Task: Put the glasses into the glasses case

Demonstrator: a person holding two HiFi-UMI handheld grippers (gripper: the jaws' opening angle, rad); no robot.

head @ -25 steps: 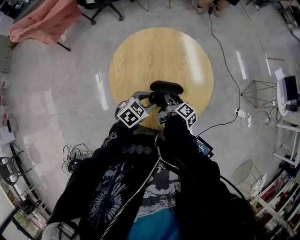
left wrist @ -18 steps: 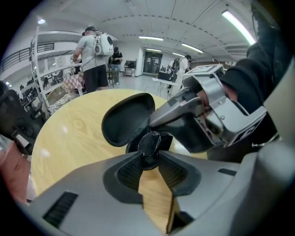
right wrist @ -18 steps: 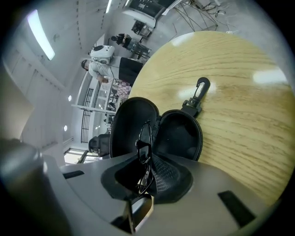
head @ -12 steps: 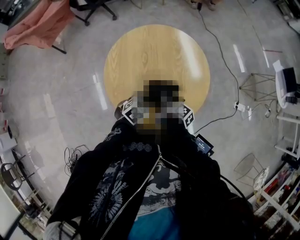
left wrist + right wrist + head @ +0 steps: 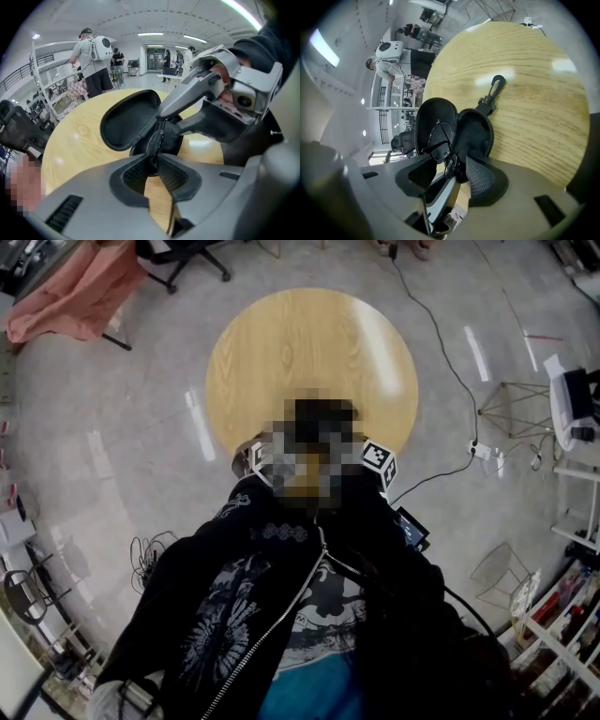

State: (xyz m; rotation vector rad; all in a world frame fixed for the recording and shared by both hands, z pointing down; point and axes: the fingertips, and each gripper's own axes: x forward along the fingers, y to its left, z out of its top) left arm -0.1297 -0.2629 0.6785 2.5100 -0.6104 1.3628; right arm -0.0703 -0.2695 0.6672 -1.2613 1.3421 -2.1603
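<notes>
My left gripper (image 5: 153, 161) has just closed and now pinches the glasses (image 5: 157, 137) by the thin rim, its pads nearly together with only the wire between them. My right gripper (image 5: 449, 164) has just been opening. Its jaws stand wide, with the glasses (image 5: 439, 140) between them but neither pad pressing on the frame.

The glasses stand on edge at the mouth of the case (image 5: 129, 119), one round lens showing against the dark lining. Whether they touch it I cannot tell. The case (image 5: 474, 133) lies hinged open on the round wooden table (image 5: 309, 343), near the edge closest to me, and its clip (image 5: 493, 91) is stretched out on the wood toward the far side. In the left gripper view my right gripper (image 5: 167, 123) reaches in from the right — its tips are at the case, just beside the glasses.
</notes>
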